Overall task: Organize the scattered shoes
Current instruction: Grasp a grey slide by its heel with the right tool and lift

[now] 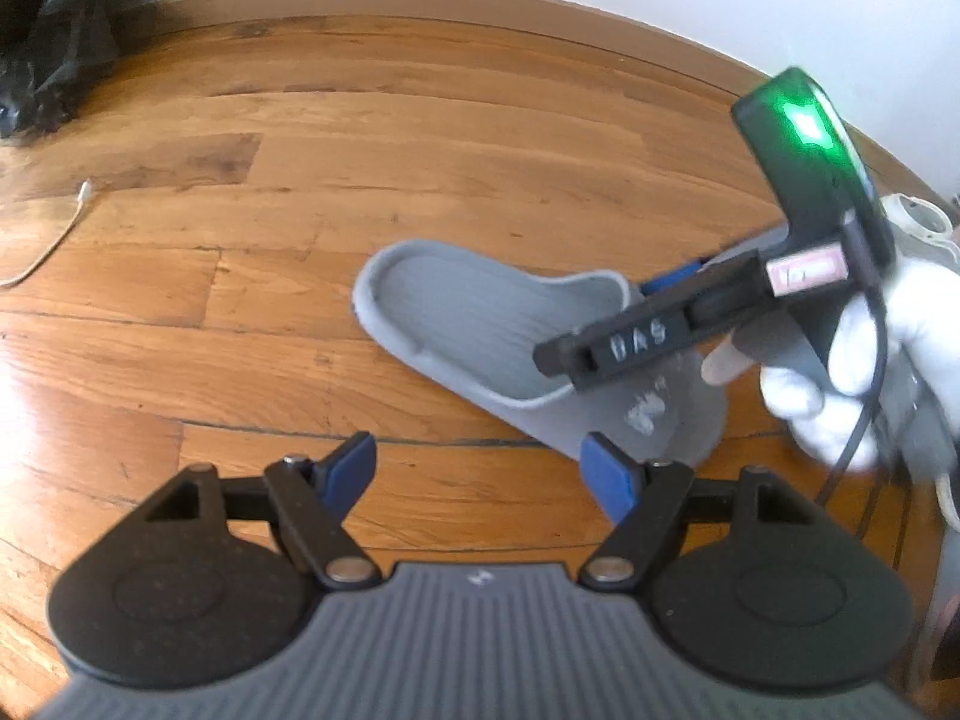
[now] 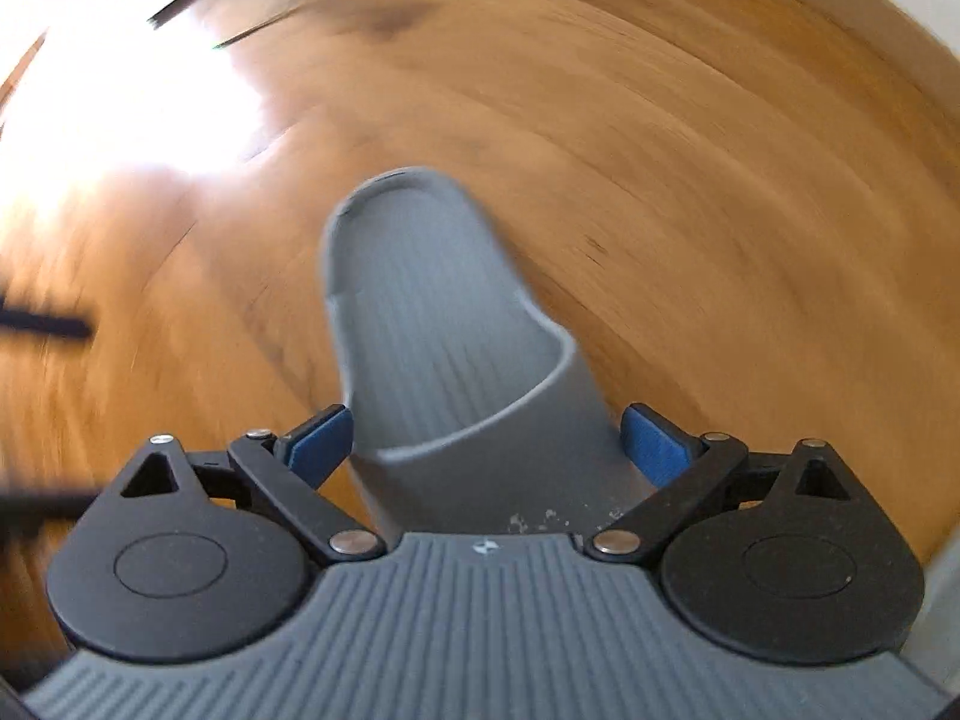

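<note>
A grey slipper point(image 2: 444, 348) lies on the wooden floor point(image 1: 300, 192), its strap between the right gripper point(image 2: 486, 438) pads — contact is unclear. The left gripper point(image 1: 480, 474) hovers wide open, empty. Closing squarely across the strap should hold best.

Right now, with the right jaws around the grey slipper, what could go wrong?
1. The right gripper straddles the grey slipper at its strap end, and whether the pads press is unclear; the long heel end may sag or swing out.
2. The right wrist view is motion-blurred, so a fast move could shake it loose.
3. The left gripper hangs open close by, so they could collide.
</note>
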A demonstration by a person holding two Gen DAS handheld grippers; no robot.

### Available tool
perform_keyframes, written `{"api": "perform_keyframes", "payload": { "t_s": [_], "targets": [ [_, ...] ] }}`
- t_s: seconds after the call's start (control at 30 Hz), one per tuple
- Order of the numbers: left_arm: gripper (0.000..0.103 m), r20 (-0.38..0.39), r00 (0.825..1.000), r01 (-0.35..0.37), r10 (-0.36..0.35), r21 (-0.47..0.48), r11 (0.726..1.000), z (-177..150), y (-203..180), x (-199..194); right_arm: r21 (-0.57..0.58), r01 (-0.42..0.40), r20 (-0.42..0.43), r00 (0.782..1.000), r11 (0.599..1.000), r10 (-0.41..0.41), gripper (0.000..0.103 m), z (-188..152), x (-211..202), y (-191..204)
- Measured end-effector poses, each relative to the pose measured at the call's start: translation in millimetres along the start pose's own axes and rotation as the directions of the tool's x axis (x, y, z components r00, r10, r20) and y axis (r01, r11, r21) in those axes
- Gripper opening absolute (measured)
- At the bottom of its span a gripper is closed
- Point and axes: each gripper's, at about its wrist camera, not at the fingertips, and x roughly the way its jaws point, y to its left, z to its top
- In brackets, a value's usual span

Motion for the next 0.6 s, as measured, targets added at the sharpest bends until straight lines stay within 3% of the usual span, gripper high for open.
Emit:
{"api": "perform_keyframes", "payload": {
  "t_s": [0.07, 0.13, 0.27, 0.33, 0.37, 0.4, 0.6],
  "targets": [
    [0.074, -0.002, 1.000, -0.014, 0.014, 0.004, 1.000, -4.1, 0.0, 1.4, 0.119, -0.032, -0.001, 0.999, 0.992, 0.032, 0.103, -1.3, -1.7, -8.0],
    [0.074, -0.003, 1.000, -0.023, 0.023, 0.007, 1.000, -4.6, 0.7, 2.9, 0.146, -0.055, -0.001, 0.998, 0.988, 0.056, 0.102, -5.6, -4.5, -9.8],
    [0.074, -0.002, 0.999, -0.037, 0.037, 0.010, 0.999, -5.1, 2.1, 3.3, -0.002, 0.008, 0.054, 0.998, 1.000, -0.008, 0.101, -18.7, -9.1, -5.4],
    [0.074, 0.002, 0.999, -0.045, 0.045, 0.000, 0.999, -4.9, 3.6, 2.4, -0.008, -0.038, 0.048, 0.998, 0.999, 0.039, 0.093, -24.4, -4.9, -15.0],
    [0.074, 0.006, 0.999, -0.047, 0.047, -0.006, 0.999, -4.7, 4.2, 1.4, 0.012, -0.050, 0.034, 0.998, 0.999, 0.049, 0.080, -24.7, -3.3, -20.2],
    [0.074, 0.011, 0.999, -0.050, 0.050, -0.011, 0.999, -4.6, 4.5, -0.2, 0.035, -0.050, 0.022, 0.999, 0.998, 0.049, 0.076, -23.8, -2.2, -24.5],
    [0.074, 0.035, 0.997, -0.064, 0.065, -0.019, 0.998, -3.7, 4.2, -6.3, 0.279, 0.043, 0.051, 0.997, 0.959, -0.060, 0.054, -22.6, -6.2, -31.7]
  ]
}}
